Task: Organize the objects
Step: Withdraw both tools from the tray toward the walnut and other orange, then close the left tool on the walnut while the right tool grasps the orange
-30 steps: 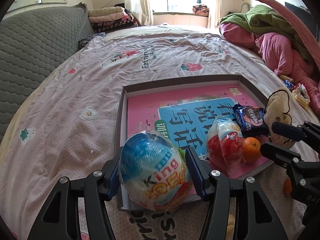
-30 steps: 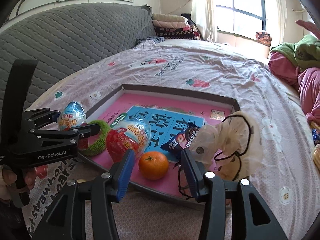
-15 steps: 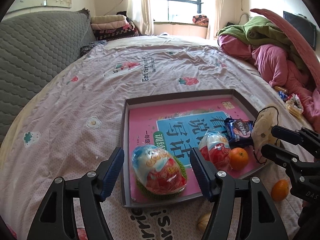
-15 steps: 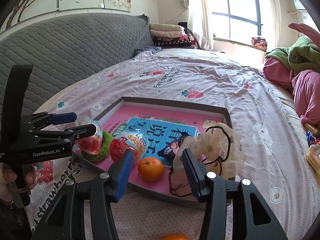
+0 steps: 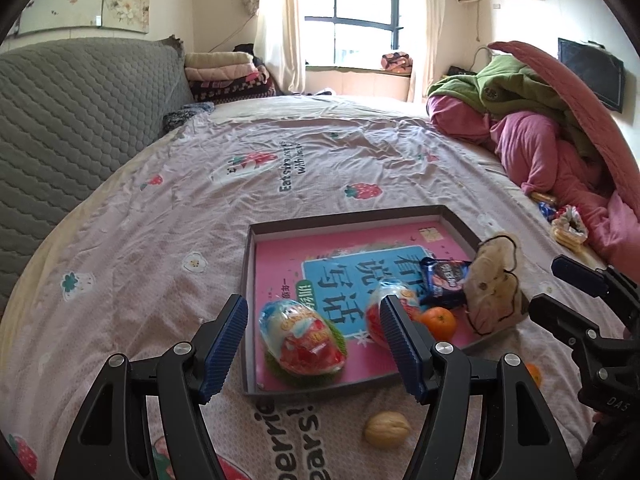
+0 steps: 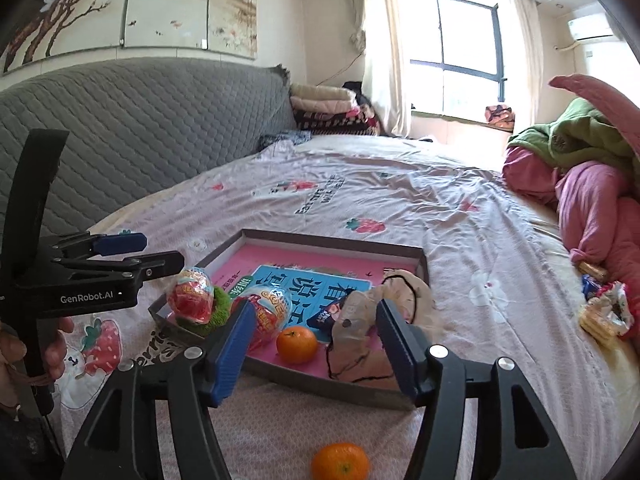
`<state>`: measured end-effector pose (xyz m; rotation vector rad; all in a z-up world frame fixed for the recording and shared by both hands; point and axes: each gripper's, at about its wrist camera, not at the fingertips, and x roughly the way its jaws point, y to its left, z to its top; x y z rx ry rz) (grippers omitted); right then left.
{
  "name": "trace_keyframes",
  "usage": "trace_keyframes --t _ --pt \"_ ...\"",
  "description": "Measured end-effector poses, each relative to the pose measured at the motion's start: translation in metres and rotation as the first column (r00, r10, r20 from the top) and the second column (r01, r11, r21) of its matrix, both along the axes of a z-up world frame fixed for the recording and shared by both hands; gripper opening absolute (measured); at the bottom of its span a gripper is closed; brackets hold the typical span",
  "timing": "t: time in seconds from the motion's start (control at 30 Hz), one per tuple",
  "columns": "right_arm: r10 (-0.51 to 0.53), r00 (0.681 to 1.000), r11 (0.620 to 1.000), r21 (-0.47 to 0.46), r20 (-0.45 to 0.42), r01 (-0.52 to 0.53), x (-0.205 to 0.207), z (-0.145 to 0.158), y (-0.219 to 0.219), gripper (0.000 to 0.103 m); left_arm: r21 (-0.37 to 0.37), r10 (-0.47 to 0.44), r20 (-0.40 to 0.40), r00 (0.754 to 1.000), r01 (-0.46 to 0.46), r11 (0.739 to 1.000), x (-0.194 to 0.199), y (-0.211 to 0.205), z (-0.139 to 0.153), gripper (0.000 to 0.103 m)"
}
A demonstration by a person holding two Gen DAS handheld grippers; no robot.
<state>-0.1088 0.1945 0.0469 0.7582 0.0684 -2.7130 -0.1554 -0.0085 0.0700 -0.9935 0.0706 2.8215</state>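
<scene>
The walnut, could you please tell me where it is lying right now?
In the left wrist view, the walnut lies on the bedsheet just outside the tray's near edge, toward the lower middle.

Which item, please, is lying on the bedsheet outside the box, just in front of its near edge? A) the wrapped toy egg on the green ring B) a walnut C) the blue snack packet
B: the walnut rests on the sheet below the box.

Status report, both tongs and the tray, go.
Left tongs open, empty. Right tongs opening, nothing gripped. Two wrapped eggs, a mandarin, snack pack and cloth pouch in tray. A walnut and second mandarin loose on bedsheet.
</scene>
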Motion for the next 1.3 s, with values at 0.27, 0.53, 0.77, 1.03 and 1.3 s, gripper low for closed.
trace_keyframes --t 0.27,0.53,0.77,1.03,1.3 --pt "-0.028 0.999 0.999 -0.036 0.027 0.029 0.017 -0.003 0.016 0.063 0.002 -0.011 0.004 1.0 0.011 1.0 0.024 0.001 0.0 0.07" --pt "-0.055 0.996 0.998 0.0 0.076 0.056 0.033 -0.018 0.022 0.064 -0.016 -0.025 0.045 0.999 0.026 1.0 0.041 0.003 -0.02 0.07" --pt "-0.076 0.989 0.997 0.032 0.124 0.072 0.041 -0.033 0.023 0.064 -0.027 -0.035 0.076 0.997 0.037 0.999 0.047 0.007 -0.038 0.07" --pt "-0.086 0.982 0.995 0.056 0.169 0.078 0.043 -0.045 0.022 0.064 -0.039 -0.068 0.128 0.989 0.074 0.996 0.05 0.02 -0.06 0.07" --pt "-0.093 0.972 0.995 0.064 0.216 0.081 0.039 -0.058 0.021 0.063 -0.03 -0.095 0.176 0.98 0.102 0.994 0.048 0.026 -0.081 0.07"
